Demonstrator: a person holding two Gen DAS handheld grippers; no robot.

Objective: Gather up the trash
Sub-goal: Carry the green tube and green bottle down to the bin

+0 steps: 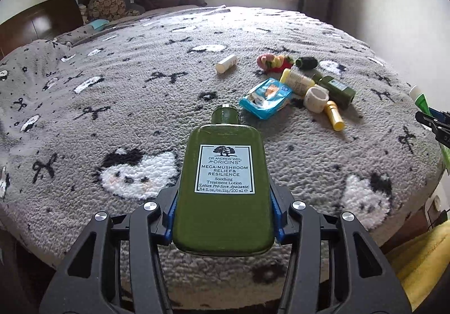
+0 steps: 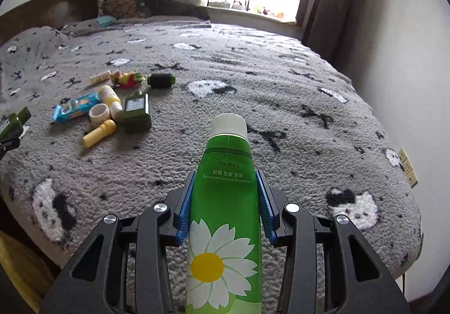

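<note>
Left wrist: left gripper (image 1: 223, 218) clamps dark-green labelled bottle (image 1: 223, 187); right gripper (image 2: 225, 210) clamps daisy-printed green tube (image 2: 225, 215).

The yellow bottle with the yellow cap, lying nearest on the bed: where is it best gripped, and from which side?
Probably across the middle of the yellow bottle with the yellow cap, from above. It lies flat on the grey fleece blanket; its cap end is free, but its far end abuts the cream ring.

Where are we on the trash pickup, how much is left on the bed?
Done: nothing visibly binned; no bin in view.
In hand: left claw clamps the dark green lotion bottle; right claw clamps the green daisy tube.
Left: a pile on the blanket, including a blue wrapper, a yellow tube and a green bottle.
</note>
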